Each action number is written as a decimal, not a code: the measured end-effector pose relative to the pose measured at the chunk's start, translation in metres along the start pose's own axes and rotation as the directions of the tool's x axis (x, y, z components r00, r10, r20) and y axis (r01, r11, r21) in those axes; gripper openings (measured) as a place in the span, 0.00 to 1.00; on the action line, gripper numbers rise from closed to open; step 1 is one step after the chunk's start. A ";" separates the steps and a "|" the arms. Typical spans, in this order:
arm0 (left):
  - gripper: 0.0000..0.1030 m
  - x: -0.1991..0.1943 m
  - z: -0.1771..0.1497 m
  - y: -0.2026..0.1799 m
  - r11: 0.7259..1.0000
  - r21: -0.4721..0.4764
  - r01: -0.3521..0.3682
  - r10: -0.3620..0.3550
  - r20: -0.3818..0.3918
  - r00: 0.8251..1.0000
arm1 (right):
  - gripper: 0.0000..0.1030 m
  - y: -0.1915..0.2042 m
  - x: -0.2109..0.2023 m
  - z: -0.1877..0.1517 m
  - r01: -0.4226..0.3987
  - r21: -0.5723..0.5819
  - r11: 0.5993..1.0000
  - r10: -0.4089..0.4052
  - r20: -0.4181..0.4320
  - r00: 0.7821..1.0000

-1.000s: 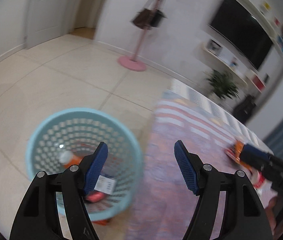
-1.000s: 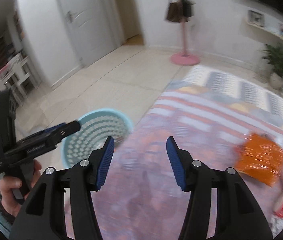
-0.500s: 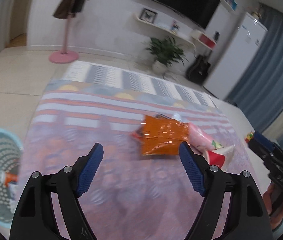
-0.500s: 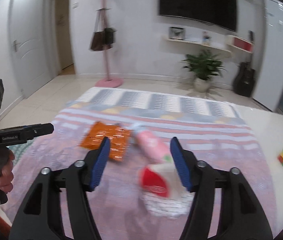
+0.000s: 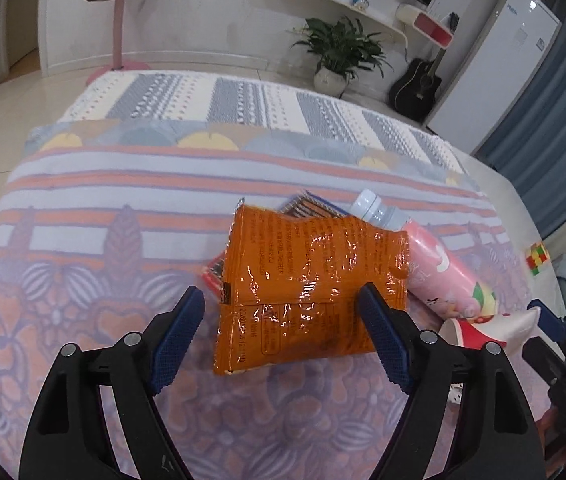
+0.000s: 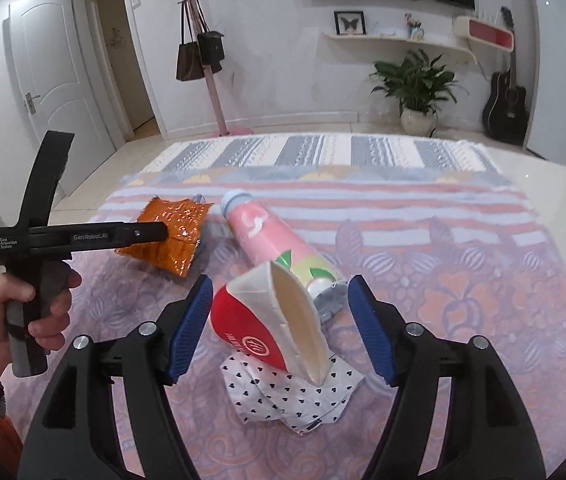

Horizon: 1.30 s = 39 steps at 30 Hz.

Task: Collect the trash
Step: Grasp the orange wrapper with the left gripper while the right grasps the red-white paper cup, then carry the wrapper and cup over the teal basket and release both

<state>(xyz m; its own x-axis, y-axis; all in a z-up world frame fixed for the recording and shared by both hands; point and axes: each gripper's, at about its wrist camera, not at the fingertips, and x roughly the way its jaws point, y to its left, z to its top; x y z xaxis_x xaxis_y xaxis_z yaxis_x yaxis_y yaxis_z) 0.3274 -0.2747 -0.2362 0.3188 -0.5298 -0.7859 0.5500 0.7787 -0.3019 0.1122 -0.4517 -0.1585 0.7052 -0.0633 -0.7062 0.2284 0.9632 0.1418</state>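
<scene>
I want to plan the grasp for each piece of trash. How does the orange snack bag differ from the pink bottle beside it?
The orange snack bag is flat, crinkled and shiny; the pink bottle is round and smooth. The bag lies partly on other wrappers, while the bottle lies on its side on the rug, its capped end pointing away. The open left gripper frames the bag; the bottle lies beyond the crushed cup framed by the open right gripper. Neither is gripped.

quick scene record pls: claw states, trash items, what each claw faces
left claw: open, faces orange packet
right claw: open, faces crushed cup
bottle: pink, lying on rug, beside the packet
napkin: dotted, under the cup
wrapper: striped, partly under the packet
held: nothing
</scene>
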 end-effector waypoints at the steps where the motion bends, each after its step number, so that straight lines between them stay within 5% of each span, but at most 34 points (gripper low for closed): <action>1: 0.70 0.003 -0.001 -0.002 1.000 0.007 -0.006 0.006 -0.008 1.000 | 0.64 0.000 0.003 0.001 -0.012 0.006 1.000 0.012 -0.006 1.000; 7: 0.48 -0.002 -0.011 -0.014 0.998 0.042 -0.036 0.036 0.002 0.999 | 0.61 0.006 0.010 -0.005 -0.037 -0.017 0.999 0.037 -0.039 0.999; 9: 0.40 -0.007 -0.013 -0.016 0.998 0.050 -0.037 0.036 0.010 0.999 | 0.43 0.011 0.013 -0.006 -0.051 -0.024 0.998 0.050 -0.058 0.997; 11: 0.27 -0.013 -0.017 -0.015 0.999 0.048 -0.026 0.025 0.017 1.000 | 0.36 0.015 0.013 -0.009 -0.060 -0.033 0.998 0.058 -0.073 0.996; 14: 0.25 -0.022 -0.021 -0.011 0.999 0.034 -0.013 0.012 0.029 1.000 | 0.33 0.023 0.010 -0.012 -0.066 -0.060 0.996 0.062 -0.077 0.995; 17: 0.11 -0.035 -0.027 -0.001 0.999 -0.005 0.033 -0.033 0.042 0.999 | 0.33 0.033 0.008 -0.011 -0.093 -0.080 0.992 0.086 -0.093 0.992; 39: 0.03 -0.115 -0.060 0.071 0.995 -0.081 0.061 -0.049 0.143 0.988 | 0.30 0.079 0.031 0.008 0.011 -0.181 0.983 -0.038 -0.144 0.989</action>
<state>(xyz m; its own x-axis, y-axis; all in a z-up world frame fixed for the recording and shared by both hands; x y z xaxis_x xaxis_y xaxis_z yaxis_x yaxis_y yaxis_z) 0.2830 -0.1385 -0.1999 0.3990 -0.6098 -0.6848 0.5038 0.7698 -0.3919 0.1579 -0.3798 -0.1638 0.5920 -0.0617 -0.8036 0.1109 0.9938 0.0054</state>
